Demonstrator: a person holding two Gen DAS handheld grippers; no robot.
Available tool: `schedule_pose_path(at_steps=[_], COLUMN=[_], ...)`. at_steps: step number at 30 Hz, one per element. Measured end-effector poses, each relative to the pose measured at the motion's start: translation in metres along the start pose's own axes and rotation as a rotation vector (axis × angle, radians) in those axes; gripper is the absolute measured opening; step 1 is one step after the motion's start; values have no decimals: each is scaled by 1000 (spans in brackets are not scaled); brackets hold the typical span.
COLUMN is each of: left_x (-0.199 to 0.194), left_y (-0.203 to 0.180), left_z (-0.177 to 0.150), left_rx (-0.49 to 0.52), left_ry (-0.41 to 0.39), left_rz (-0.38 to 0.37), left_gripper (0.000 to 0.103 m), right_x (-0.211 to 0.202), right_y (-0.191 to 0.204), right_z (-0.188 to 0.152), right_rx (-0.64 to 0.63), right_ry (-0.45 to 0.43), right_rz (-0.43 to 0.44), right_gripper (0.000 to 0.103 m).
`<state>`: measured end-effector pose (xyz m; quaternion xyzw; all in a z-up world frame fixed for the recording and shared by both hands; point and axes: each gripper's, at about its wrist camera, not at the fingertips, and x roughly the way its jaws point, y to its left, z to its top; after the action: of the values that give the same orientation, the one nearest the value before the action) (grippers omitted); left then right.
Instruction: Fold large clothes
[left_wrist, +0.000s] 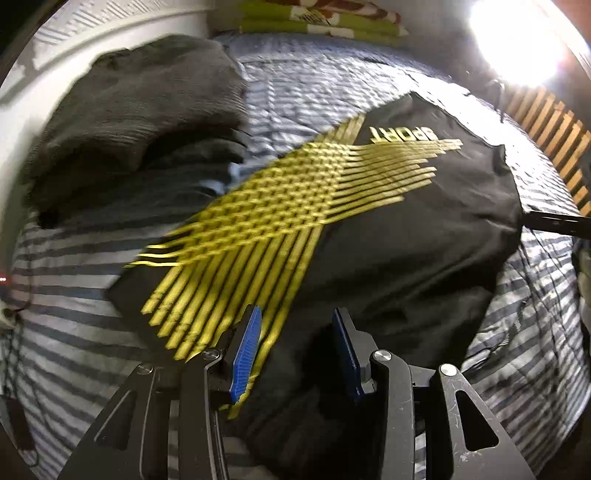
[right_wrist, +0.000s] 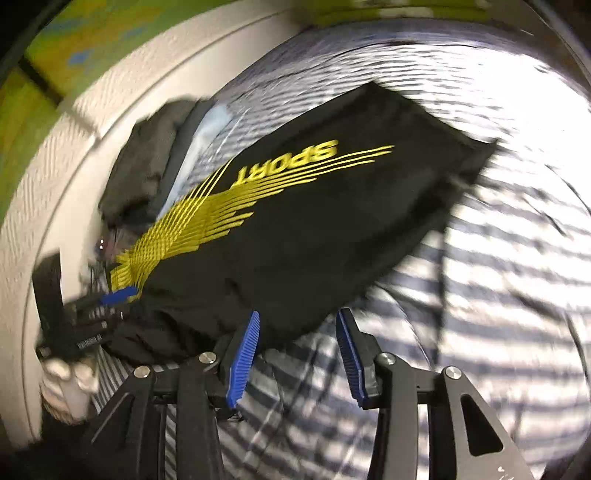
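A black shirt (left_wrist: 388, 229) is seen mid-frame on a striped bedsheet (left_wrist: 66, 325); left gripper (left_wrist: 297, 350) and right gripper (right_wrist: 299, 354) are spread, pinching nothing.

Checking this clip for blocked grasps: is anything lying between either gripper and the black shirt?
Nothing visible is. The left gripper hangs open directly over the black shirt; the right gripper is open at its near edge over the striped bedsheet. The grey clothes lie off to the side.
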<state>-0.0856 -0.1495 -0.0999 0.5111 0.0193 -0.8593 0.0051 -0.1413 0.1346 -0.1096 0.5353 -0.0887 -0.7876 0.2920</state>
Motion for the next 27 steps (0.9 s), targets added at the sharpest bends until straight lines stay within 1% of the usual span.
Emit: schedule_pose_path(at_steps=[2,4,5,6,8,10,13,15,16,17,18,20,21,22,25,26,27], left_x=[-15,-28,-32,-34,-33,-24,-4,16,29,46,58,84,94,104,128,132,134], left_y=[7,11,10,6,-5,-16,-38,-45,-47,-48,-48,-44,-42,-40,-40,-41,-43], left_z=[5,15,22,30,51,76,119,148,160,172,179,192,194,196,196,195,196], left_rx=[-16,-37,-31,-7,47,84,140,147,143,133,124,85,74,65,82,89,109], left_ry=[-37,-74,-81,-80,-77,-45,4,42,64,103,132,184,203,216,255,262,250], left_rz=[-9,-39,-53,-58,-59,-63,-92,-101,-114,-141,-163,-210,-220,-225,-233,-234,-232], left_gripper=[43,43,46,50,55,57,65,69,71,75,79,80,80,80,80,79,78], right_x=[-13,-14,-12,-10,-4,3,13,14,15,17,21,25,26,27,31,32,35], right_y=[-7,-9,-8,-4,3,5,-1,-6,-7,-7,-7,-5,-3,-2,2,4,6], right_z=[-14,-25,-30,-36,-41,-45,-46,-49,-49,-49,-49,-49,-47,-46,-43,-42,-40], right_rx=[107,173,191,195,196,245,340,396,417,438,456,461,451,444,426,417,406], right_ry=[-41,-40,-41,-43,-45,-46,-53,-75,-79,-82,-77,-85,-90,-94,-109,-113,-110], right_rz=[45,67,64,39,16,26,56,98,119,149,178,186,182,184,190,191,200], right_gripper=[45,45,45,45,45,45,45,45,45,45,45,45,45,45,45,45,45])
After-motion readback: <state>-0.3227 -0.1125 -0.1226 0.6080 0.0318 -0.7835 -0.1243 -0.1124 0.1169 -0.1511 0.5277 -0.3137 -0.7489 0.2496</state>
